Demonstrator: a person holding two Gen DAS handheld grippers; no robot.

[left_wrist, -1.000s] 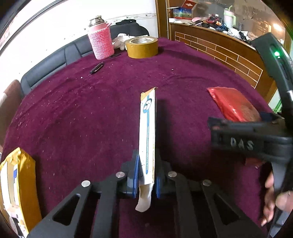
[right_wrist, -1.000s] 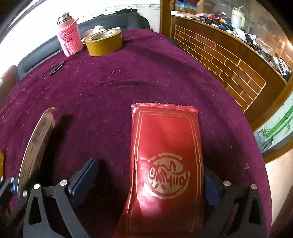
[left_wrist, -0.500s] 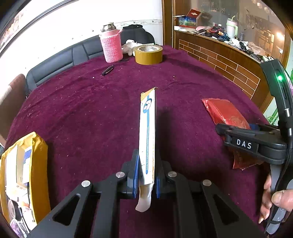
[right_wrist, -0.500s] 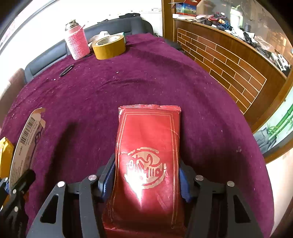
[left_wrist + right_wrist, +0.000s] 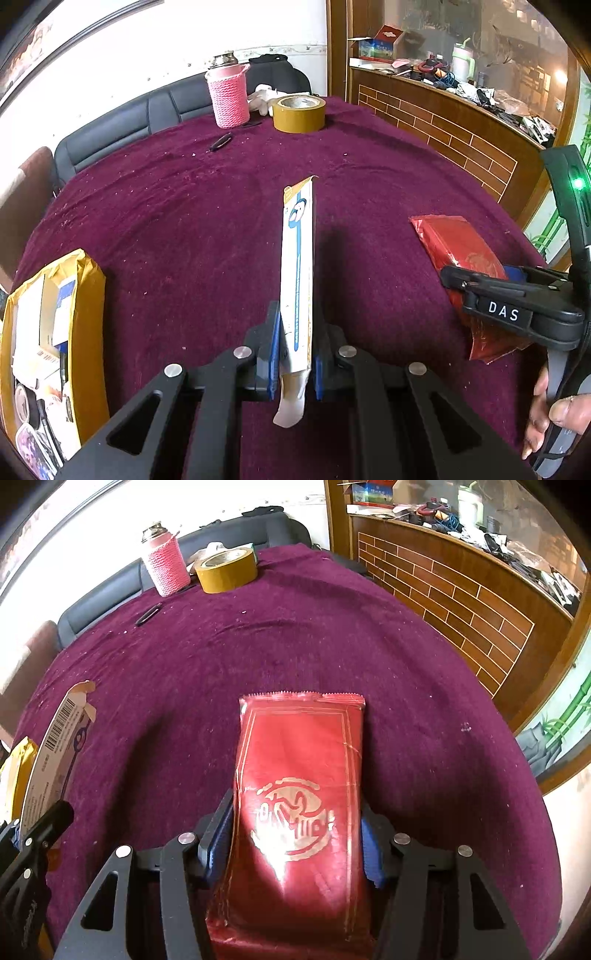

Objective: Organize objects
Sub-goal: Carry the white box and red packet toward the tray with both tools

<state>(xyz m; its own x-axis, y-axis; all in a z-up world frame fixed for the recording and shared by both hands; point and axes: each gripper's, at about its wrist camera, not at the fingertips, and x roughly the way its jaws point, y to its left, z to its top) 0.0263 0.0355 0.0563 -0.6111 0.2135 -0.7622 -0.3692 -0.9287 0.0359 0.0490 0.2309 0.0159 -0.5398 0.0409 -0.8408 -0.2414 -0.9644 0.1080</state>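
A flat white carton with blue print (image 5: pixel 297 258) stands on edge between the blue pads of my left gripper (image 5: pixel 295 332), which is shut on it just above the maroon tablecloth (image 5: pixel 184 221). The right wrist view shows the same carton (image 5: pixel 55 746) at the left edge, with my left gripper (image 5: pixel 29 827) below it. My right gripper (image 5: pixel 295 834) is shut on a glossy red packet with a gold emblem (image 5: pixel 299 775), its pads pressing both long sides. From the left wrist view, the red packet (image 5: pixel 458 243) sticks out of my right gripper (image 5: pixel 480 273), and a hand holds its handle.
A yellow padded envelope with papers and small items (image 5: pixel 88 295) lies at the table's left edge. A flask in a pink knitted sleeve (image 5: pixel 229 96), a brown tape roll (image 5: pixel 299 112) and a small black object (image 5: pixel 221 142) stand at the far side. A brick-patterned counter (image 5: pixel 461 125) borders the right.
My right gripper's jaws went from wide apart around the red packet to closed on its sides. Both grippers drew back from the far side, bringing more of the yellow envelope into view.
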